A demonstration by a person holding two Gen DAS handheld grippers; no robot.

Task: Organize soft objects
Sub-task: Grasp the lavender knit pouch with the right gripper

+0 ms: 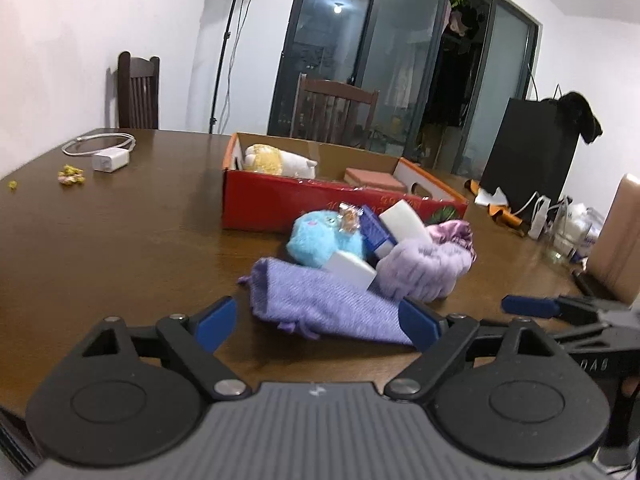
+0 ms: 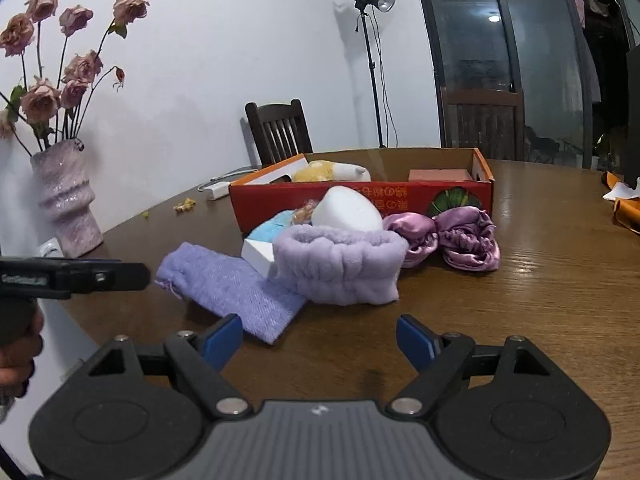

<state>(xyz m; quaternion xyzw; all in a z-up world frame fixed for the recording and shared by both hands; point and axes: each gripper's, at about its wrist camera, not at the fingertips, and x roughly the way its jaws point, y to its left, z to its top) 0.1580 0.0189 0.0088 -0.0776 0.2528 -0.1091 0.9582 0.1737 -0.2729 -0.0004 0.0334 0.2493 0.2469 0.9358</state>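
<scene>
A pile of soft things lies on the brown table in front of a red cardboard box [image 1: 280,200] [image 2: 280,200]. In it are a purple knitted cloth [image 1: 320,300] [image 2: 228,284], a lilac fluffy headband [image 1: 424,268] [image 2: 340,264], a blue plush toy [image 1: 320,236], white sponges [image 1: 352,270] [image 2: 348,208] and a shiny purple satin piece [image 2: 468,236]. A yellow and white plush [image 1: 276,158] [image 2: 332,172] lies inside the box. My left gripper [image 1: 320,322] is open just before the knitted cloth. My right gripper [image 2: 320,340] is open over bare table, short of the headband.
A pink block [image 1: 374,178] sits in the box. A vase of dried roses [image 2: 66,204] stands at the table's left edge. A white charger with cable [image 1: 110,158], crumbs [image 1: 71,174], dark chairs [image 1: 138,92] and a light stand [image 2: 370,0] are behind. Clutter lies at the far right [image 1: 560,220].
</scene>
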